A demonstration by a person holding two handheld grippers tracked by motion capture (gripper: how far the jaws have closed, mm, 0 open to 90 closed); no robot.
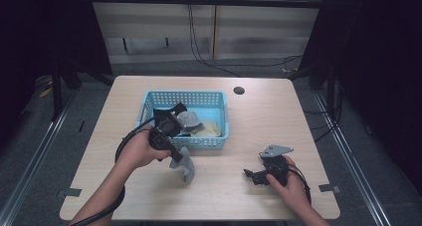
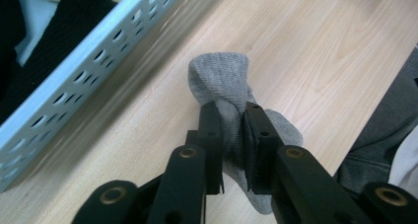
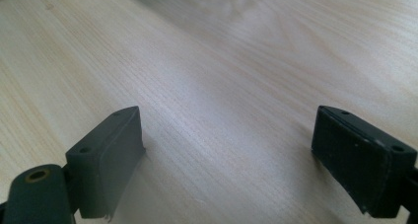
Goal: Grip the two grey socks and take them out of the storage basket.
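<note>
A grey sock [image 1: 185, 167] hangs from my left gripper [image 1: 175, 158] and its lower end touches the wooden table just in front of the blue basket [image 1: 204, 142]. In the left gripper view the two black jaws [image 2: 231, 110] are pressed on the middle of the sock [image 2: 219, 78], which bunches up past them. My right gripper [image 1: 251, 175] rests low over the table at the right, held by a hand. Its jaws [image 3: 236, 130] stand wide apart with bare wood between them.
The blue perforated basket [image 2: 84, 76] sits mid-table and holds black cloth [image 1: 166, 111], a grey piece [image 1: 188, 119] and a pale yellow piece [image 1: 211, 129]. A round hole [image 1: 239, 90] is in the table's far side. Dark frames flank the table.
</note>
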